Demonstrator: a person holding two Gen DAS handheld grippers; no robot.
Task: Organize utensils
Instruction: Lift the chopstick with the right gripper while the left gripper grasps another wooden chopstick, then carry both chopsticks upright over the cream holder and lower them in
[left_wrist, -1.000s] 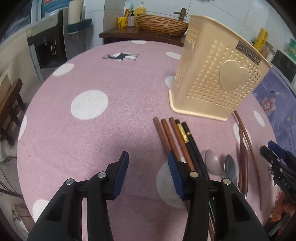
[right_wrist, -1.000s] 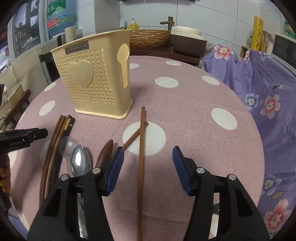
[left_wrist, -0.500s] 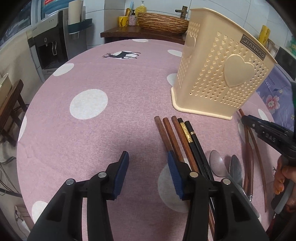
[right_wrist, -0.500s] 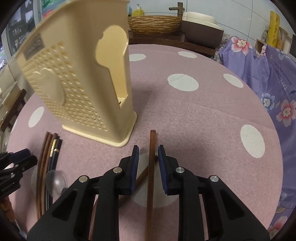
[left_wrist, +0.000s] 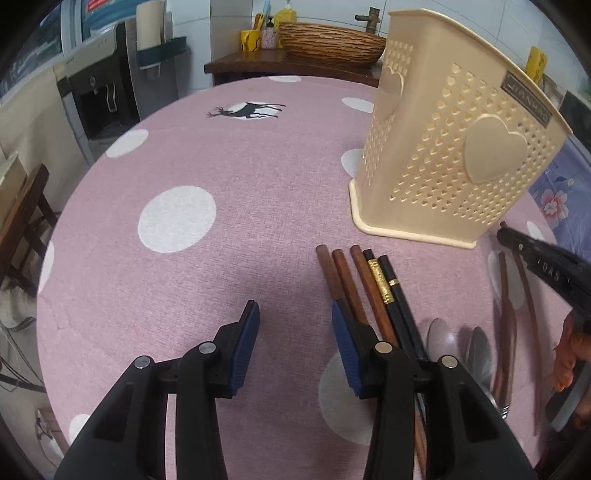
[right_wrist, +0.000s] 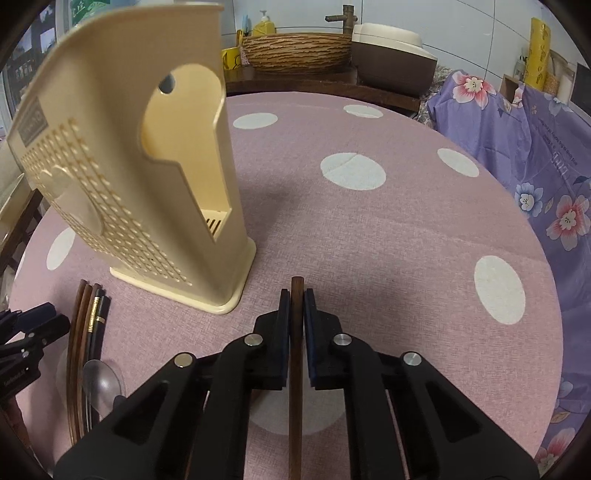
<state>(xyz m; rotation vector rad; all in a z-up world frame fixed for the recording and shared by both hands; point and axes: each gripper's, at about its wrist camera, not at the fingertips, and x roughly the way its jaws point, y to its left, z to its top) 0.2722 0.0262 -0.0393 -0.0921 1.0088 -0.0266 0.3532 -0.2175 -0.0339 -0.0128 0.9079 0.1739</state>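
Right jaws: my right gripper (right_wrist: 294, 295) is clenched on a brown chopstick (right_wrist: 295, 369), whose tip pokes out just past the pads at lower centre of the right wrist view.
Left jaws: my left gripper (left_wrist: 295, 317) is spread wide with nothing between the pads, low in the left wrist view.
Chopsticks: I see a row of brown and black chopsticks (left_wrist: 364, 288) lying side by side on the surface, just right of my left gripper's right finger.
Spoons: two spoons (left_wrist: 443, 339) lie just right of that row, at lower right.
Holder: a cream perforated utensil holder (left_wrist: 450, 155) stands upright at upper right, near the chopstick tips; in the right wrist view it fills the upper left.
Surface: pink cloth with white dots (right_wrist: 388, 229).
Beyond: a woven basket (right_wrist: 295, 51) sits at the top centre.
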